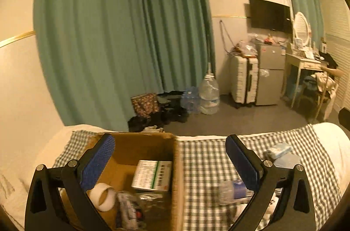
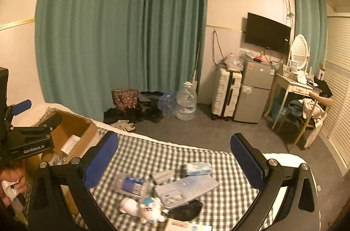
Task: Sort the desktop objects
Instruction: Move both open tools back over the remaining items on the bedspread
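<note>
My left gripper (image 1: 170,163) is open and empty above the right part of an open cardboard box (image 1: 175,165). The box holds a green-and-white medicine box (image 1: 153,175), a tape roll (image 1: 102,196) and a clear packet (image 1: 131,211). A plastic bottle with a blue label (image 1: 231,188) lies on the checkered cloth (image 1: 203,165) to the right. My right gripper (image 2: 175,156) is open and empty above the cloth (image 2: 135,150), over the bottle (image 2: 131,184), a light-blue phone case (image 2: 186,189), a white plush toy (image 2: 142,208), a tissue pack (image 2: 198,167) and a black item (image 2: 186,210). The left gripper (image 2: 35,119) shows over the box (image 2: 74,132).
The cloth lies on a white bed (image 2: 284,160). Beyond the bed edge is grey floor with water bottles (image 2: 186,104), bags, a suitcase (image 2: 226,94), a small fridge (image 2: 256,91) and a dressing table with a chair (image 2: 306,104). A printed card (image 2: 188,226) lies at the near edge.
</note>
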`<state>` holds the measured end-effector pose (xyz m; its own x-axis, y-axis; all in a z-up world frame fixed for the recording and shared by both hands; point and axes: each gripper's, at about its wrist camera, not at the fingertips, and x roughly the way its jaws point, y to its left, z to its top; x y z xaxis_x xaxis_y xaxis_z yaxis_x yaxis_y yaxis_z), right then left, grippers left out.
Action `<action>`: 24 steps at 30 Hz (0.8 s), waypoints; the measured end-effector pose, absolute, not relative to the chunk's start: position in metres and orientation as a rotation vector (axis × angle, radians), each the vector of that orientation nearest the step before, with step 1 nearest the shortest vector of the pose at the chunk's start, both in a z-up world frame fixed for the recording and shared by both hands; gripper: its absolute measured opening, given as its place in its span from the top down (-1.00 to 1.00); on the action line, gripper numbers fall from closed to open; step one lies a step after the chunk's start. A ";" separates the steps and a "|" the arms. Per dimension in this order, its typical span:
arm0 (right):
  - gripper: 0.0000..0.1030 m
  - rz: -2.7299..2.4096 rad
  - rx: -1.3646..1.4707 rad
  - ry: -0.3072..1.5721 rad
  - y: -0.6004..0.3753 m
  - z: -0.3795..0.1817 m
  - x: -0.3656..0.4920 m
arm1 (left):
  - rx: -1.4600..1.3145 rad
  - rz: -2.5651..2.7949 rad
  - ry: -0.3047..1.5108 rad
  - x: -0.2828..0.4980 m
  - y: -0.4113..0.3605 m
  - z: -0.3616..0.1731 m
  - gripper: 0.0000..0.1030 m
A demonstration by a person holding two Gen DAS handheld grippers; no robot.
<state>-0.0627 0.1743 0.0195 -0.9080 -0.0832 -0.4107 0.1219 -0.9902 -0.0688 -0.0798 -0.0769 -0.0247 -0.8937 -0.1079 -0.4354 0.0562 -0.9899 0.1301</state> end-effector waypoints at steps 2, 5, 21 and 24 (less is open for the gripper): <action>-1.00 -2.969 0.653 0.127 0.186 0.016 -0.065 | 0.711 -2.988 -0.177 -0.082 -0.069 -0.026 -1.00; -1.00 -2.974 0.673 0.093 0.200 0.011 -0.068 | 0.742 -2.996 -0.202 -0.085 -0.056 -0.031 -1.00; -0.99 -2.791 0.904 0.032 0.210 -0.073 -0.081 | 1.008 -2.986 -0.249 -0.117 -0.018 -0.087 -1.00; -0.99 -2.723 0.955 0.056 0.198 -0.094 -0.082 | 1.062 -2.969 -0.273 -0.123 -0.011 -0.098 -1.00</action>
